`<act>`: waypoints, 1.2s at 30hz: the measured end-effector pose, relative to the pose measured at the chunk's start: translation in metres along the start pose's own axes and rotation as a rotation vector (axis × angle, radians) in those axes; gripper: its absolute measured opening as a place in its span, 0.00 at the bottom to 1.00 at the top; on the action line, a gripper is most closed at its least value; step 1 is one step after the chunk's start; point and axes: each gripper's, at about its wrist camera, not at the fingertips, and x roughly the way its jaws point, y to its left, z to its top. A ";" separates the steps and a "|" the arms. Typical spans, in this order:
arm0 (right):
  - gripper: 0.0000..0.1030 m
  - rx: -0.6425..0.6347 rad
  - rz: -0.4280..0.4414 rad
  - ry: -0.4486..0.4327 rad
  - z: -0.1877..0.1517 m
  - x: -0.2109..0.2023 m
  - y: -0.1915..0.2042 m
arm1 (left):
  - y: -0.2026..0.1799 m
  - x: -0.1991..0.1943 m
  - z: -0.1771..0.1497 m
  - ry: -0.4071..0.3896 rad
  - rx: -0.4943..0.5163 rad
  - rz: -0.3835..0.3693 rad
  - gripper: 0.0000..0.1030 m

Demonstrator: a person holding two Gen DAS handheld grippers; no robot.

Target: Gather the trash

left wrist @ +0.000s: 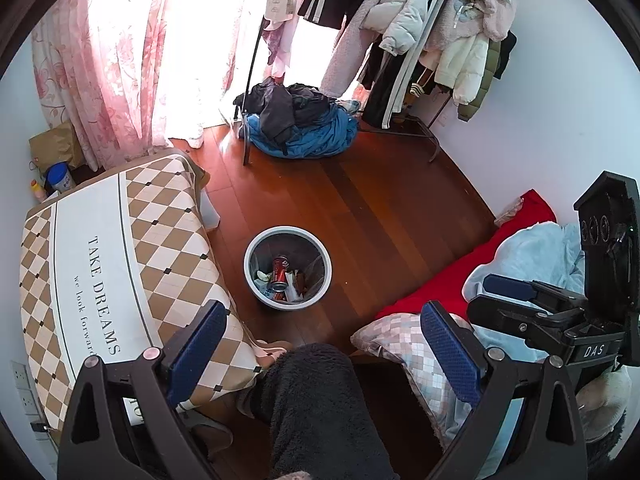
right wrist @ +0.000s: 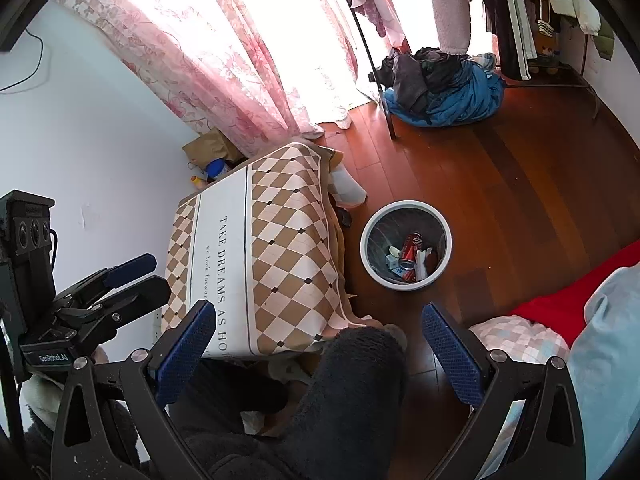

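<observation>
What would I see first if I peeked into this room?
Probably the white trash bin standing in the middle of the wooden floor, with a red soda can lying inside among paper scraps. Left of it is a table covered by a brown-and-cream diamond cloth with big printed words. At the back, a heap of blue and dark clothes sits under a rack of hanging coats.

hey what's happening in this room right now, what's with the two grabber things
A person is tidying up trash with a handheld gripper in each hand. Both the left gripper and the right gripper are open and empty, held above the person's knee. On the wooden floor ahead stands a round trash bin, beside the checked-cloth table. It already holds a red can and some scraps.
</observation>
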 end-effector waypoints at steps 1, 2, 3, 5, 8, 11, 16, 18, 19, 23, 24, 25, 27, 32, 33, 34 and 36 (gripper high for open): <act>1.00 -0.002 -0.001 0.000 -0.001 -0.001 0.000 | 0.000 0.000 0.000 0.002 0.003 -0.001 0.97; 1.00 0.001 -0.001 -0.001 -0.001 -0.001 0.001 | 0.000 0.000 0.000 0.001 0.003 -0.003 0.97; 1.00 0.003 0.000 -0.001 -0.001 -0.001 0.001 | 0.000 0.000 -0.001 0.002 0.005 -0.004 0.97; 1.00 0.000 -0.002 0.002 -0.001 -0.001 0.000 | -0.001 -0.001 -0.001 0.002 0.004 -0.008 0.97; 1.00 -0.002 -0.003 0.006 -0.004 -0.004 0.001 | 0.000 -0.001 -0.004 0.002 0.007 -0.012 0.97; 1.00 -0.004 -0.005 0.005 -0.005 -0.005 0.003 | -0.001 -0.002 -0.004 0.003 0.004 -0.012 0.97; 1.00 -0.013 -0.005 0.007 -0.005 -0.007 0.005 | 0.001 -0.002 -0.006 0.002 0.004 -0.010 0.97; 1.00 -0.015 -0.006 0.008 -0.004 -0.008 0.007 | 0.001 -0.004 -0.007 0.001 0.001 -0.012 0.97; 1.00 -0.014 -0.006 0.008 -0.004 -0.007 0.006 | 0.002 -0.004 -0.009 0.000 -0.001 -0.012 0.97; 1.00 -0.019 -0.004 0.014 -0.002 -0.007 0.009 | 0.004 -0.007 -0.011 -0.002 -0.005 -0.012 0.97; 1.00 -0.020 -0.001 0.016 -0.002 -0.007 0.010 | 0.005 -0.007 -0.011 -0.003 -0.008 -0.012 0.97; 1.00 -0.025 0.000 0.020 0.001 -0.006 0.011 | 0.005 -0.008 -0.011 -0.005 -0.007 -0.012 0.97; 1.00 -0.025 -0.001 0.019 0.001 -0.005 0.013 | 0.005 -0.010 -0.010 -0.008 -0.010 -0.013 0.97; 1.00 -0.034 0.002 0.023 0.003 -0.005 0.016 | 0.006 -0.012 -0.009 -0.009 -0.010 -0.018 0.97; 1.00 -0.036 0.003 0.023 0.004 -0.005 0.017 | 0.005 -0.012 -0.009 -0.011 -0.010 -0.017 0.97; 1.00 -0.035 0.004 0.023 0.004 -0.003 0.017 | 0.005 -0.013 -0.008 -0.012 -0.010 -0.016 0.97; 1.00 -0.041 0.005 0.024 0.005 -0.003 0.018 | 0.005 -0.013 -0.008 -0.011 -0.013 -0.019 0.97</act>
